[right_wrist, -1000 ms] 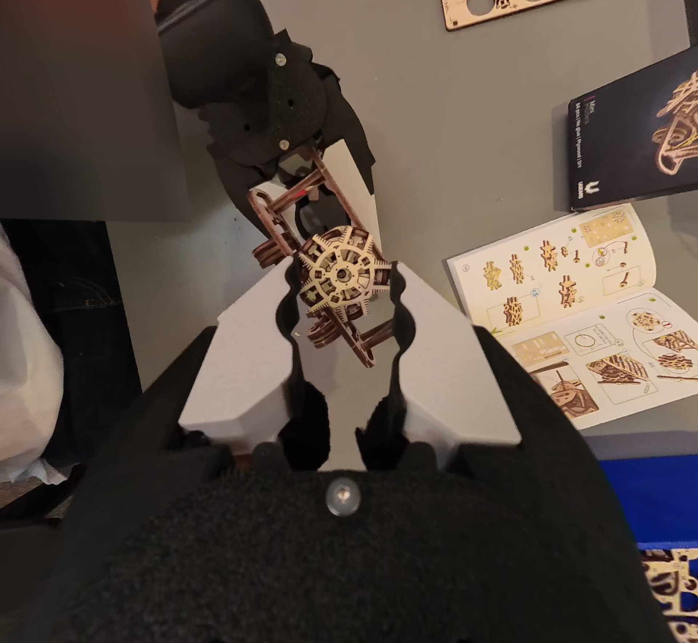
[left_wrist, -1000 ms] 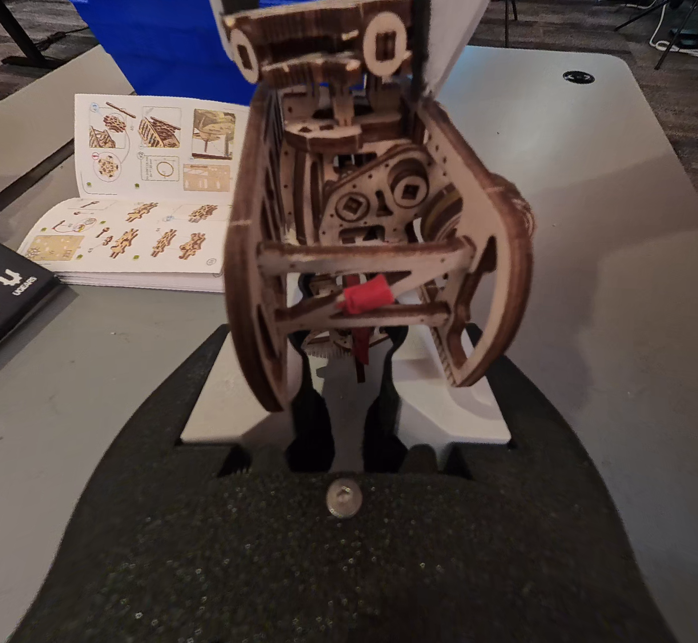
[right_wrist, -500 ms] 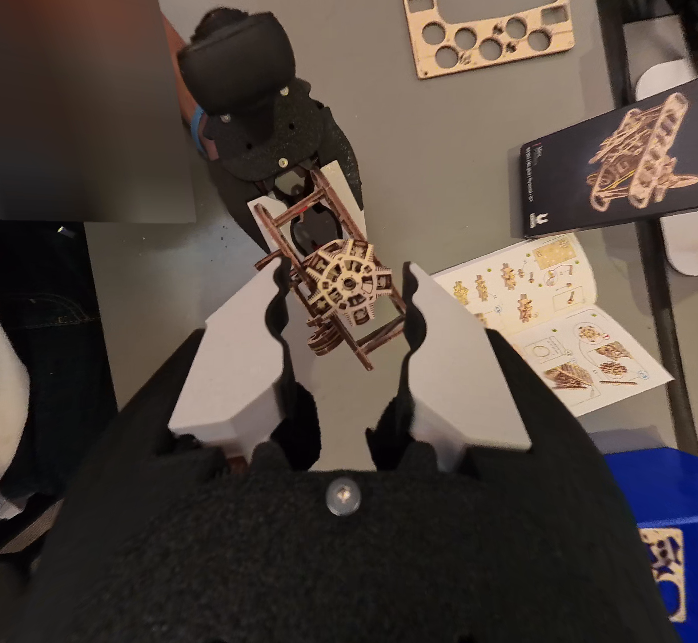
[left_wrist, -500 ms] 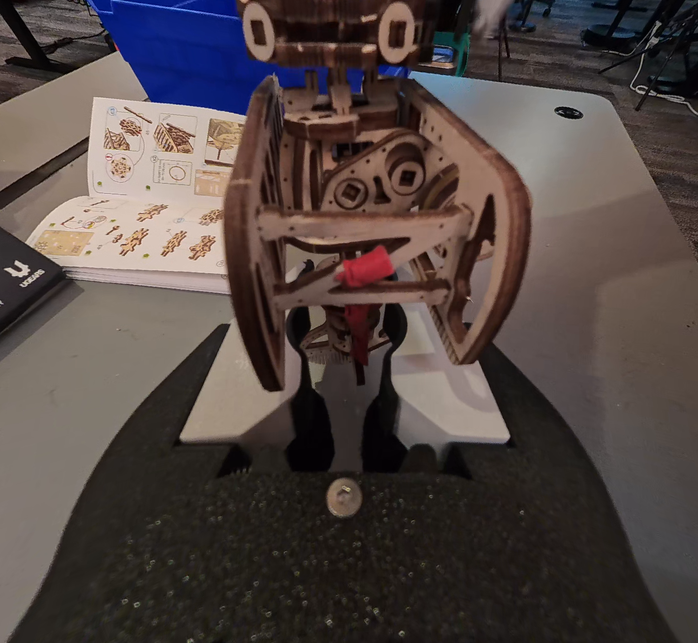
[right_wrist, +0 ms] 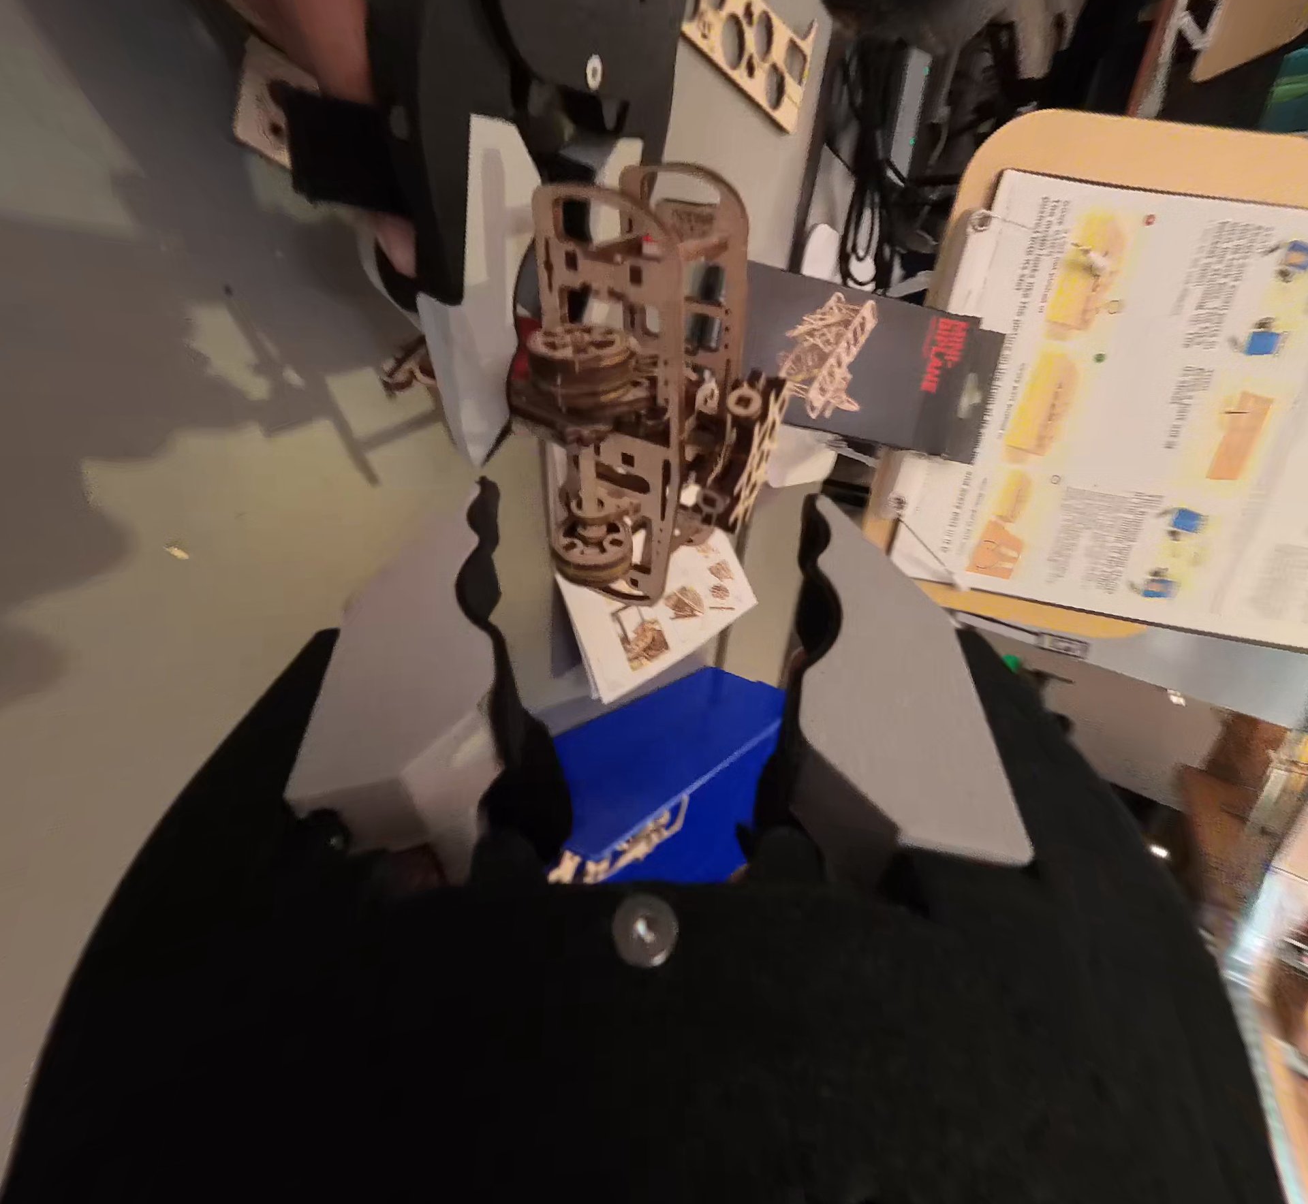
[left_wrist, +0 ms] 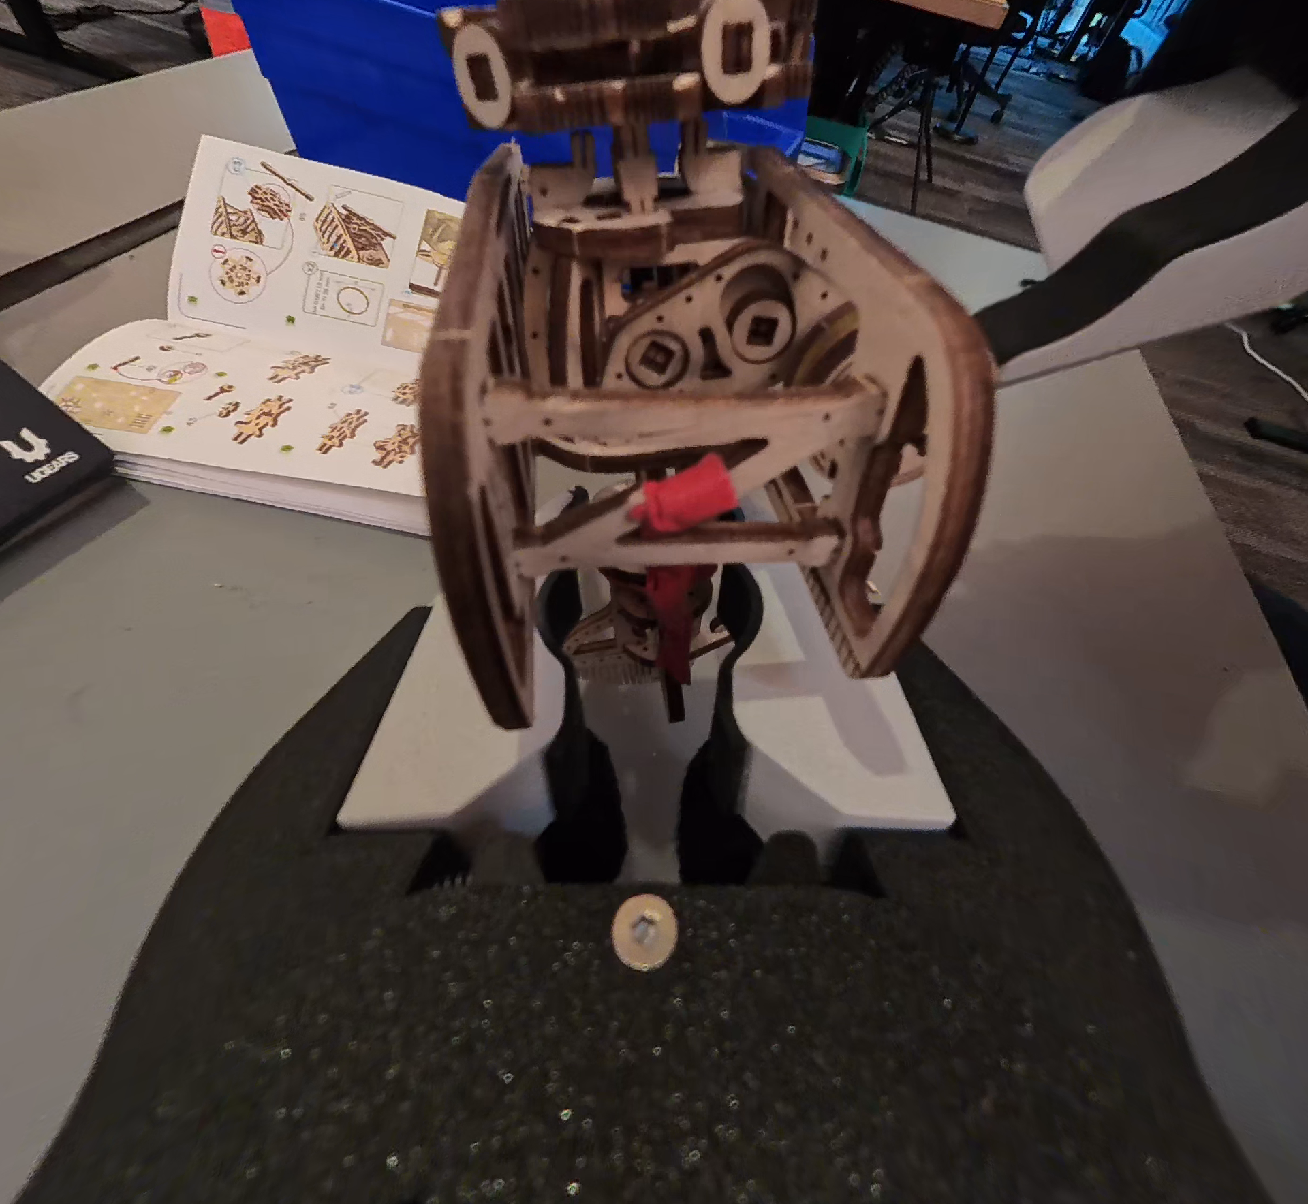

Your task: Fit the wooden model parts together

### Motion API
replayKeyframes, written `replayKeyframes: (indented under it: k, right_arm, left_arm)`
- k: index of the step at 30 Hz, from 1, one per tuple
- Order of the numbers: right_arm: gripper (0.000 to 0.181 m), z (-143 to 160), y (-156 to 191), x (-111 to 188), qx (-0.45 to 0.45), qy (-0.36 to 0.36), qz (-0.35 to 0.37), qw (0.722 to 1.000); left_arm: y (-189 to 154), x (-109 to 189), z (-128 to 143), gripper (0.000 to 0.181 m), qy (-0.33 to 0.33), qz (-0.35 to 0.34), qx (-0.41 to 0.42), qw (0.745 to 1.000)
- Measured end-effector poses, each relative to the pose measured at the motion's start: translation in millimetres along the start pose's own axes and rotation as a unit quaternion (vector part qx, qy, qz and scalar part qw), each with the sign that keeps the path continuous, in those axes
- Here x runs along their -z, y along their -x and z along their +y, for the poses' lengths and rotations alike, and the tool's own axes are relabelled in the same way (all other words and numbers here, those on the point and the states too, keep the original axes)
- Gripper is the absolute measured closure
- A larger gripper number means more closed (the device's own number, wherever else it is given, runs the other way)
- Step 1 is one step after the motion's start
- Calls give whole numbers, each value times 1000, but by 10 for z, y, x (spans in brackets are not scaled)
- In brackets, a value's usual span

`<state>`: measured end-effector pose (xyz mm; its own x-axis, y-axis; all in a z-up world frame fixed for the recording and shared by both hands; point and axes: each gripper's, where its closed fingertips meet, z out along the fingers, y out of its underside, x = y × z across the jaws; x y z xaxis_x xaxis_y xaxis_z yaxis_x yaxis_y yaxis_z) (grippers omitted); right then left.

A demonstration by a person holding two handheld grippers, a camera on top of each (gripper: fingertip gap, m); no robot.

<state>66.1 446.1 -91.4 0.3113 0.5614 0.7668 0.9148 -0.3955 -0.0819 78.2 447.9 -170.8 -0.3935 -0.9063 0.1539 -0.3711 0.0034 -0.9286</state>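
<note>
My left gripper (left_wrist: 647, 639) is shut on the lower end of the wooden model (left_wrist: 708, 356) and holds it upright above the grey table (left_wrist: 177, 639). The model is an open laser-cut frame with gears inside, a slatted block with two round ends on top, and a red band (left_wrist: 683, 498) on a cross strut. My right gripper (right_wrist: 647, 554) is open and empty. The model (right_wrist: 637, 406) hangs just beyond its fingertips, held from above by the left gripper (right_wrist: 552, 38). One right finger (left_wrist: 1168, 236) shows at the right edge of the left wrist view, clear of the model.
A blue bin (left_wrist: 396, 52) stands behind the model. An open instruction booklet (left_wrist: 283, 335) and a black box (left_wrist: 42, 455) lie to the left. A punched wooden sheet (right_wrist: 750, 38) lies on the table. A board with a printed sheet (right_wrist: 1132, 392) stands beside the table.
My right gripper let go of the model's top block, opened wider and drew off to the side. It now views the model from the side instead of from above. The left gripper still holds the model.
</note>
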Motion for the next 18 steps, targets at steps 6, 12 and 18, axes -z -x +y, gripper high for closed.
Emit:
replayKeyframes:
  k: [6,12,18]
  right_arm:
    - [107,-152,57,21,-2,-29,-56,998]
    - [110,-143,93,-17,9,-18,-81,997]
    - [108,-109,170,-111,8,-4,-86,996]
  left_arm:
    - [-3,-17,22,149,8,-10,-15,1000]
    - [-10,-24,30,150,10,-13,-22,1000]
    - [-29,-67,103,150,37,-20,-42,998]
